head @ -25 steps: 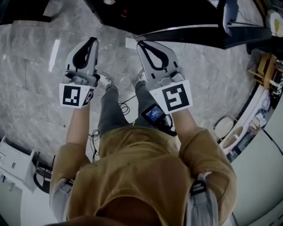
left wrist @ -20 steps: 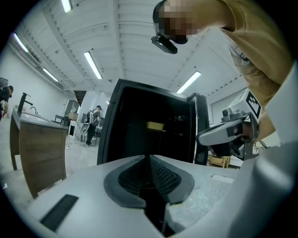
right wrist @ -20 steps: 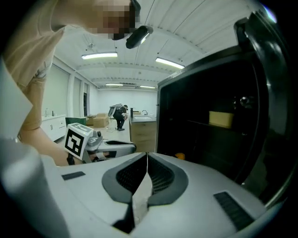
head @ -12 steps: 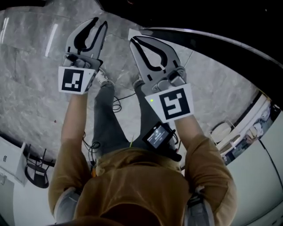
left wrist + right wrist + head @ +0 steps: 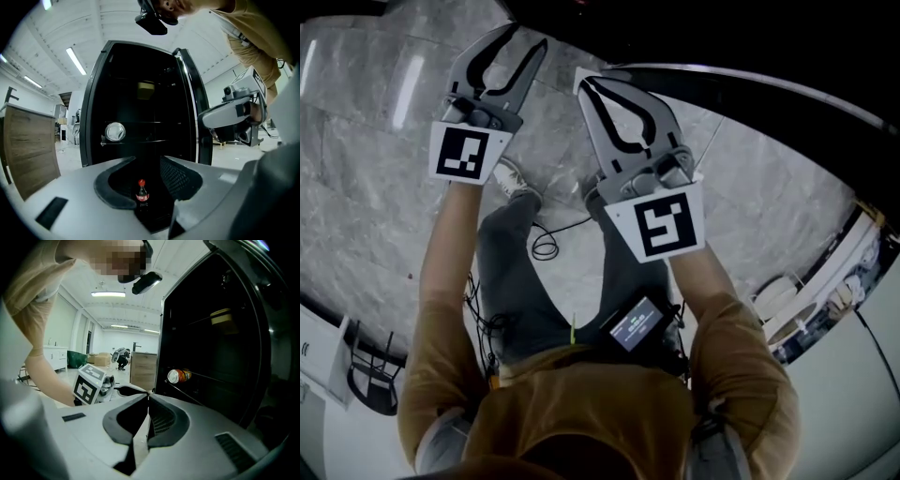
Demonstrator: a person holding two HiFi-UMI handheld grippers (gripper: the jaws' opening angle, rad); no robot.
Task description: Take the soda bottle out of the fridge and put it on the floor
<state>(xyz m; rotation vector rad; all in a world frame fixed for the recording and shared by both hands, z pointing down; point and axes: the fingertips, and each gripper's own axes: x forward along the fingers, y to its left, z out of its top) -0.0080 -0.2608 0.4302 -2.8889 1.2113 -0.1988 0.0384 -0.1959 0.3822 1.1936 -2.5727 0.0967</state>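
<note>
Head view: left gripper (image 5: 525,37) is sitting at 11 o'clock with its jaws apart, having just been opening, nothing between them; right gripper (image 5: 584,82) at 12 is holding its jaws together, empty. Both are aiming at the dark fridge (image 5: 722,37) across the top, with its door (image 5: 750,80) swinging out toward 2 and bare floor (image 5: 375,187) lying wide open at 9. Left gripper view: the soda bottle (image 5: 141,194) is standing upright at 6 o'clock on the fridge bottom, framed by the open jaws but well beyond them. Judging it full: fairly heavy, stiff, smooth, maybe slick, so I'm favouring the body under the label, not the red cap. A can (image 5: 115,132) is lying on the shelf above at 10, so I'm advising staying low. Right gripper view: jaws are meeting tip to tip, the same can (image 5: 179,376) showing at 2 o'clock, no bottle visible.
</note>
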